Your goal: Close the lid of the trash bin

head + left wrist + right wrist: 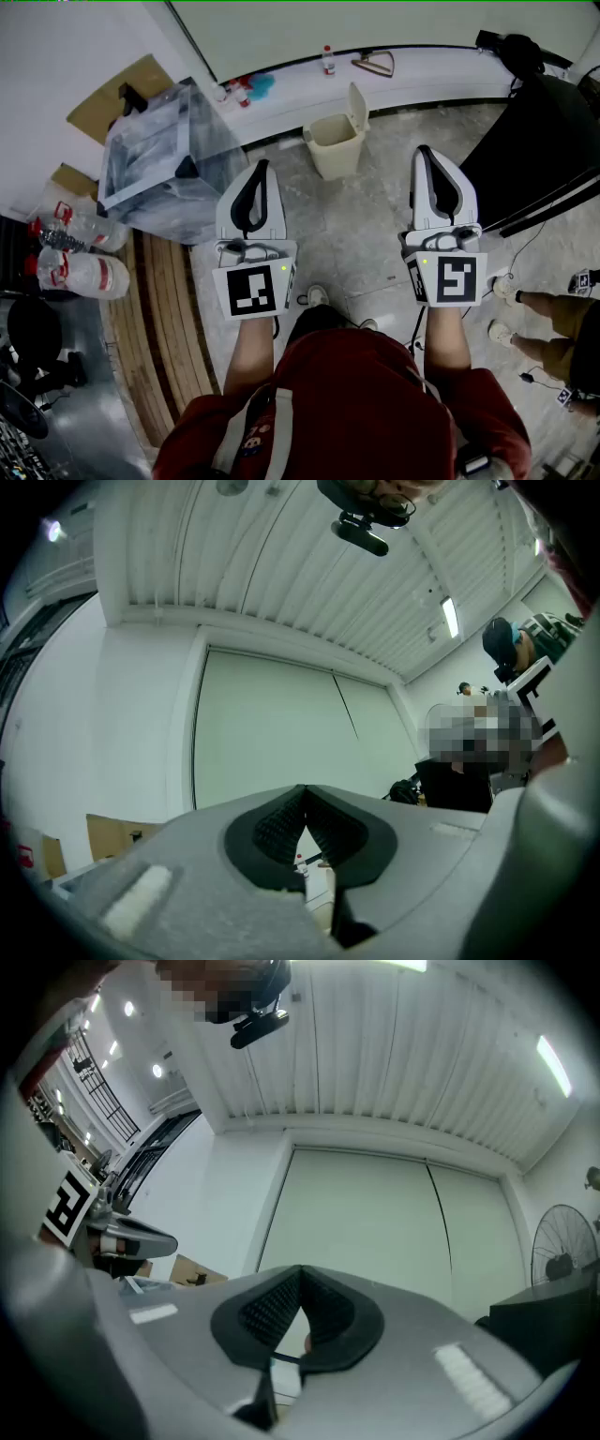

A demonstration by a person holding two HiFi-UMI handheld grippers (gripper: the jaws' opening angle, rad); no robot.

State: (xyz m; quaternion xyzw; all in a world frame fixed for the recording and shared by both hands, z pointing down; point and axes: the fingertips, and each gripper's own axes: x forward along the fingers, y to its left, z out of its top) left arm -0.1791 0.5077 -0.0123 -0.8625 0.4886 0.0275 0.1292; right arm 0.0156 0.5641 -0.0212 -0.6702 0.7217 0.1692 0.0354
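Left gripper [302,797] and right gripper [300,1277]: we see both jaws closed, empty. Only the head view shows the bin [334,148], lid [357,105] upright.

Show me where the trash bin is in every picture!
Head view: trash bin on the floor, top middle, lid up.
Left gripper view: not clearly in it; the left claw covers the floor.
Right gripper view: the same, behind the right claw.
Shared landmark: the pale wall panel.
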